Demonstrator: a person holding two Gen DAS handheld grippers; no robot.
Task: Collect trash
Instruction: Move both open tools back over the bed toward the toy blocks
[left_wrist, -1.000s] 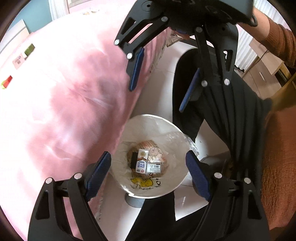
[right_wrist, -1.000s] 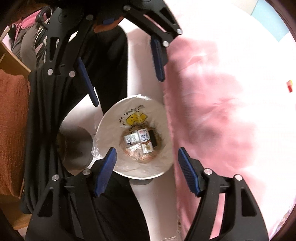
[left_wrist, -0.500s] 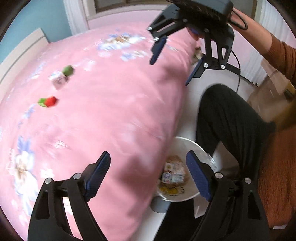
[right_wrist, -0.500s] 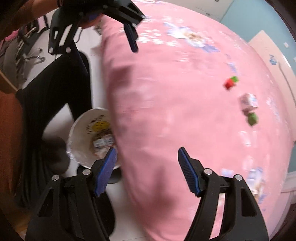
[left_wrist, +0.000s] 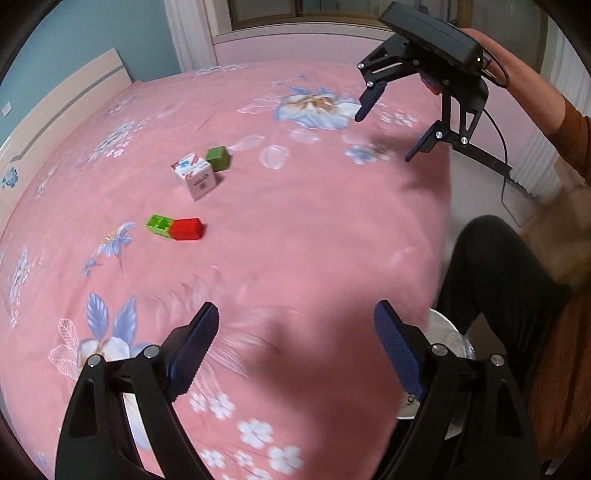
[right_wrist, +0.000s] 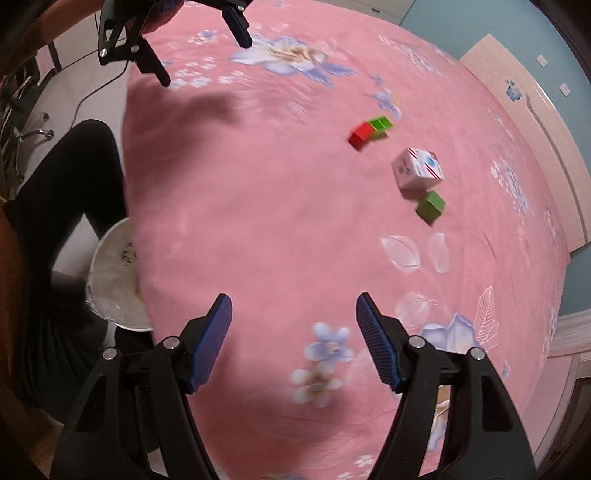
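Both grippers, formerly over bin, above floral bedspread (left_wrist: 303, 236).

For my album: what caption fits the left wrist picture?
Empty left claw opening above a pink floral bedspread where a small carton and coloured blocks lie.

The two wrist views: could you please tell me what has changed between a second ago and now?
Both grippers, left and right, swung up from over the trash bin to face the bed. Both are empty, the left jaws opening. The milk carton and blocks still lie untouched.
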